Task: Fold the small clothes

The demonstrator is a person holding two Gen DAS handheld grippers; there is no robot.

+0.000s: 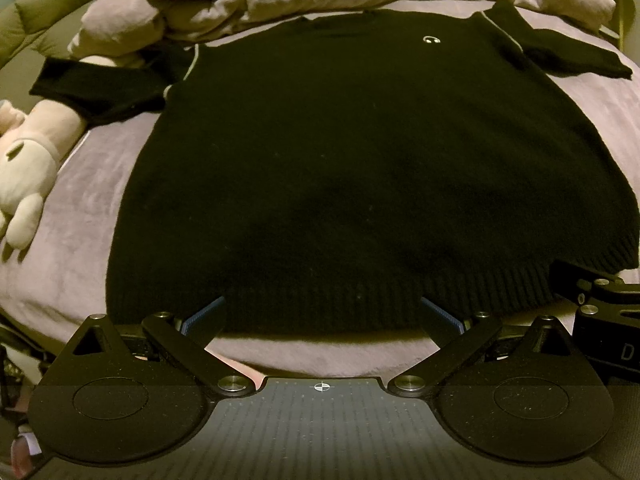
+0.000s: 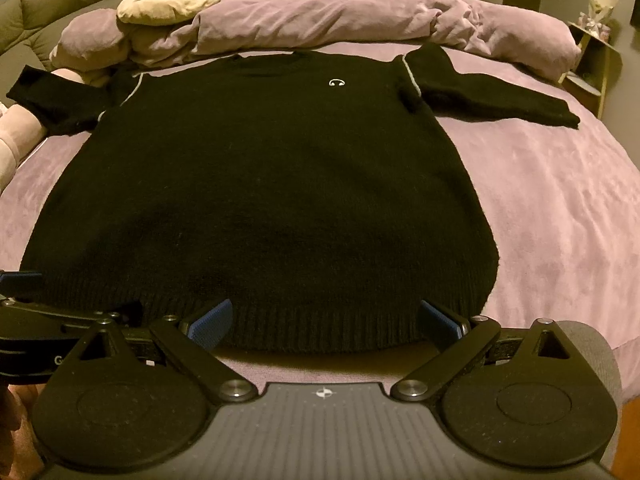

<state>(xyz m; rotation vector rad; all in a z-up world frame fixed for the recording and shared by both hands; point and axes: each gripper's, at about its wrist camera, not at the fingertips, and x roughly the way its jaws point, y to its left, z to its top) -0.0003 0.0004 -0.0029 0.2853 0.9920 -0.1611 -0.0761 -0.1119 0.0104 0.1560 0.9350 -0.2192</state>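
A black knit sweater (image 1: 352, 168) lies flat, front up, on a purple bedspread (image 1: 80, 216), with both sleeves spread sideways and a small white logo near the collar. My left gripper (image 1: 323, 312) is open wide at the left half of the ribbed hem, and the hem covers its blue fingertips (image 1: 208, 314). My right gripper (image 2: 326, 320) is also open wide, at the right half of the hem of the sweater (image 2: 260, 184), with its blue pads (image 2: 212, 322) resting against the rib. Each gripper shows at the edge of the other's view: the right gripper (image 1: 600, 300) and the left gripper (image 2: 24, 304).
A bunched purple duvet (image 2: 360, 16) runs along the far edge of the bed. A cream cushion with a face (image 2: 168, 0) rests on it. A pale plush toy (image 1: 28, 168) lies by the left sleeve. A small shelf (image 2: 592, 56) stands beyond the bed's right side.
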